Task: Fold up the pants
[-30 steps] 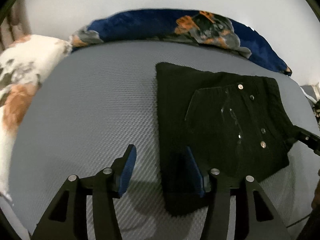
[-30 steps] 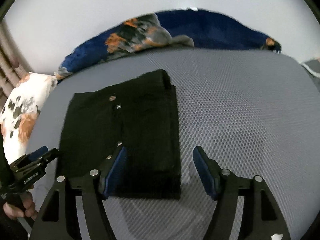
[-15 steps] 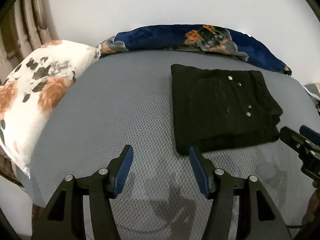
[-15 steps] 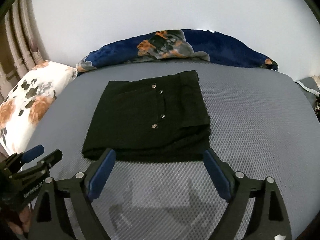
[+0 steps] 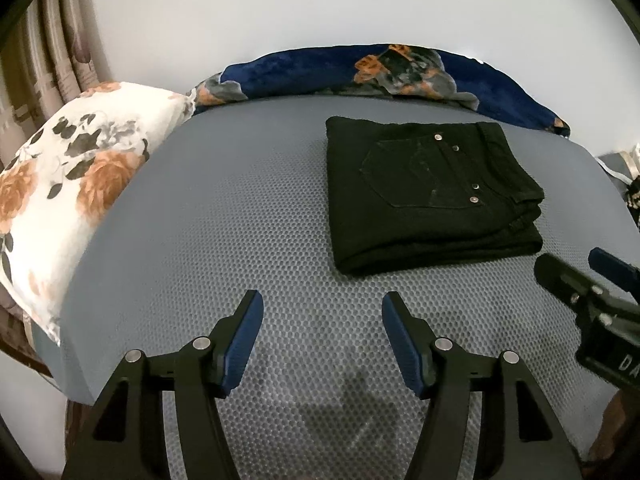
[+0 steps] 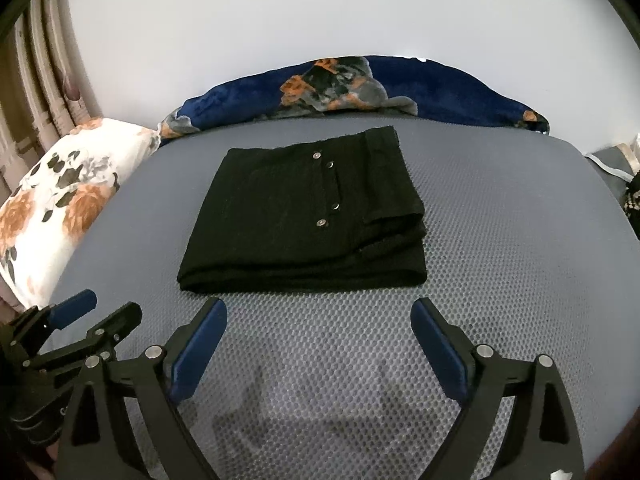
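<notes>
The black pants (image 5: pixel 424 196) lie folded into a compact rectangle on the grey mattress, back pocket and metal rivets facing up. They also show in the right wrist view (image 6: pixel 308 216), straight ahead. My left gripper (image 5: pixel 322 308) is open and empty, held back from the pants and to their left. My right gripper (image 6: pixel 318 316) is open and empty, just short of the pants' near edge. Each gripper shows in the other's view, the right gripper (image 5: pixel 588 276) at the right edge and the left gripper (image 6: pixel 92 312) at the lower left.
A grey honeycomb-textured mattress (image 5: pixel 224 208) fills both views. A white floral pillow (image 5: pixel 68 176) lies at the left. A navy floral blanket (image 5: pixel 380 72) runs along the far edge against a white wall. Curtains (image 5: pixel 52 52) hang at the far left.
Both grippers have pulled back and up from the pants, which now sit farther away. The jaws stay open and the pants lie still.
</notes>
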Motion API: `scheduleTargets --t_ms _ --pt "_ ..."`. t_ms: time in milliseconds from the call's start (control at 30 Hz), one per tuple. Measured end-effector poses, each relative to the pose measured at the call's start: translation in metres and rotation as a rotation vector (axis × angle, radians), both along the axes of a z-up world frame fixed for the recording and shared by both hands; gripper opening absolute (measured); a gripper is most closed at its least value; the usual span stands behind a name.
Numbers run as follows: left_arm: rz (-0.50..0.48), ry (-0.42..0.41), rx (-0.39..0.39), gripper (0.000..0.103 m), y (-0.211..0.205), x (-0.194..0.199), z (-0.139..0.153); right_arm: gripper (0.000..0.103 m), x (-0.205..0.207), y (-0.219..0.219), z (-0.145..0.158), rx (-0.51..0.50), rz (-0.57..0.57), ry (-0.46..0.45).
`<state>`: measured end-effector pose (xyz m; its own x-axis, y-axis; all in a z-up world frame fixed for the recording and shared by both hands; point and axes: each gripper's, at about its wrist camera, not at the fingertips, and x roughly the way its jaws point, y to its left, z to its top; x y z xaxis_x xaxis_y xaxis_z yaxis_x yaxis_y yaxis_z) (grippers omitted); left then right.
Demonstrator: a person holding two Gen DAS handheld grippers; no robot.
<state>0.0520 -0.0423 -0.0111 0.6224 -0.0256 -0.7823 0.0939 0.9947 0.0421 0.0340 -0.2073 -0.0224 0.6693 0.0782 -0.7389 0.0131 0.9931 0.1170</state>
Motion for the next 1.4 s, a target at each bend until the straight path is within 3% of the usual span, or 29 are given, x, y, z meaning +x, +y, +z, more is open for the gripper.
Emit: scheduleTargets --t_ms 600,1400 --pt "0.004 -0.031 0.024 0.062 -0.002 -0.007 0.005 0.092 -0.003 0.007 -0.004 -0.009 0.008 0.015" --pt "0.000 -0.009 0.028 0.062 -0.005 -0.005 -0.002 0.092 0.000 0.009 -0.011 -0.009 0.006 0.039"
